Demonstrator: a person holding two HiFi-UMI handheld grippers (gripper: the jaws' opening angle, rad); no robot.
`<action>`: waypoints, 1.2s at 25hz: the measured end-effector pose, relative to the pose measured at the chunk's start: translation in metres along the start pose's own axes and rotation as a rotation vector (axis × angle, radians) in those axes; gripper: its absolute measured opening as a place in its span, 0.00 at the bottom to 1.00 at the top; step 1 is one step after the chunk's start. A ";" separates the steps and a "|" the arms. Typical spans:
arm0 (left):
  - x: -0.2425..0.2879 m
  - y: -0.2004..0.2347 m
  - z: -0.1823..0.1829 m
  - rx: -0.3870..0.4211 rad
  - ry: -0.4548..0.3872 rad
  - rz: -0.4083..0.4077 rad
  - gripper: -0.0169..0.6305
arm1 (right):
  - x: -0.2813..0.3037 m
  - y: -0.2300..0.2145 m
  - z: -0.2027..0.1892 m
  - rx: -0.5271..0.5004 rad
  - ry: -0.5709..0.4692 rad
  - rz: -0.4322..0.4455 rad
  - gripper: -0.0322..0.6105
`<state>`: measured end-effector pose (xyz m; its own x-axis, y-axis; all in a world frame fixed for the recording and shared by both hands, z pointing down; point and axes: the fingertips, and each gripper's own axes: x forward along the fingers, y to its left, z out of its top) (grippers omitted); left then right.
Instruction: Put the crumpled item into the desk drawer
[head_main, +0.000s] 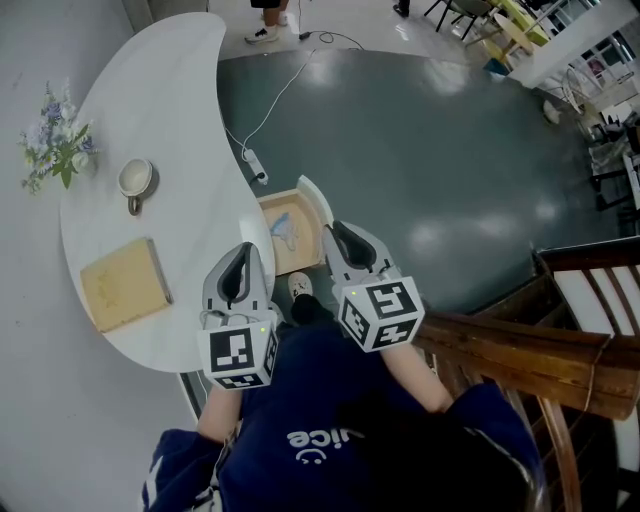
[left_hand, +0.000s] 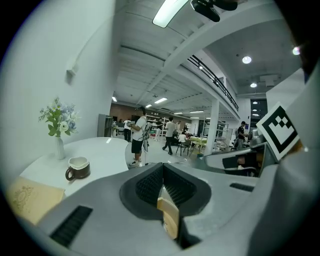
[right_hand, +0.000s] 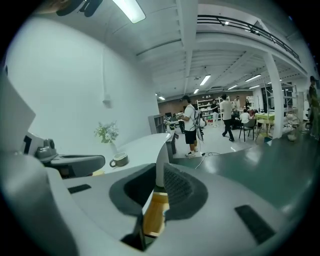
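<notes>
The desk drawer (head_main: 312, 212) stands pulled out from the white curved desk (head_main: 170, 90), its wooden inside showing. A crumpled pale blue-white item (head_main: 284, 232) lies in it. My right gripper (head_main: 335, 232) hovers over the drawer's right side, its jaws a narrow gap apart with nothing between them (right_hand: 160, 172); drawer wood (right_hand: 156, 210) shows below them. My left gripper (head_main: 243, 252) is over the desk's near edge, left of the drawer, with its pads meeting and empty (left_hand: 162, 172). Neither gripper touches the item.
On the desk are a mug (head_main: 135, 180), a vase of flowers (head_main: 55, 140) and a tan book (head_main: 125, 283). A power strip with cable (head_main: 255, 165) lies on the dark floor. A wooden chair (head_main: 560, 350) is at my right. People stand far off (right_hand: 190, 125).
</notes>
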<state>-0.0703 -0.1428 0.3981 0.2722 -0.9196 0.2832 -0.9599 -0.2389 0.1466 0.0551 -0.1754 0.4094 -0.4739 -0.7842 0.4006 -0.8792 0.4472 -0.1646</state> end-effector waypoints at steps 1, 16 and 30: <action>-0.001 0.000 0.001 -0.001 -0.002 -0.001 0.03 | -0.001 0.001 0.002 0.000 -0.009 0.003 0.12; -0.009 0.003 0.014 0.002 -0.037 0.006 0.03 | -0.008 0.015 0.022 -0.061 -0.098 0.031 0.06; -0.007 0.004 0.010 0.008 -0.027 0.032 0.03 | -0.004 0.018 0.014 -0.090 -0.074 0.054 0.06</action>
<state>-0.0765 -0.1406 0.3872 0.2398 -0.9348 0.2619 -0.9685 -0.2118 0.1307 0.0402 -0.1700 0.3917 -0.5260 -0.7857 0.3255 -0.8456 0.5240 -0.1017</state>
